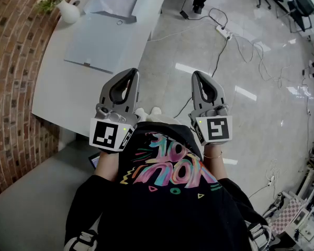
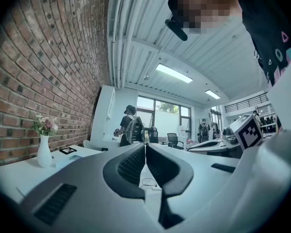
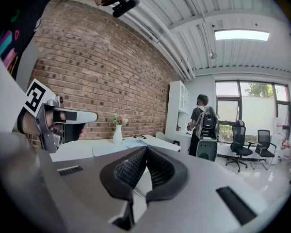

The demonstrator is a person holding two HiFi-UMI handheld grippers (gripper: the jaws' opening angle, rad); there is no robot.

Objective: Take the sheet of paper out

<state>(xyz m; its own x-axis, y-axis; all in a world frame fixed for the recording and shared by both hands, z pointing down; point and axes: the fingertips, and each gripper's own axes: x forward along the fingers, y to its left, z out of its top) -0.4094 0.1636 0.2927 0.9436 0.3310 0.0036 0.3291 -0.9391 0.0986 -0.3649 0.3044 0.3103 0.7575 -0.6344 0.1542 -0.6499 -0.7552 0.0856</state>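
Brick wall [image 1: 10, 61], white table [image 1: 57, 90]; left gripper [image 1: 130, 73] and right gripper [image 1: 197, 75] clenched, empty.

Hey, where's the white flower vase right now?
Head view, top left: the vase sits at the white table's far end, beside the brick wall.

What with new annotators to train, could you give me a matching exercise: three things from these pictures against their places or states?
Things:
1. vase
2. left gripper
3. power strip

Places or states:
A. fingers shut, nothing between them
B. on the floor, cables attached
C. on the white table, near the brick wall

Pairs: 1-C, 2-A, 3-B.
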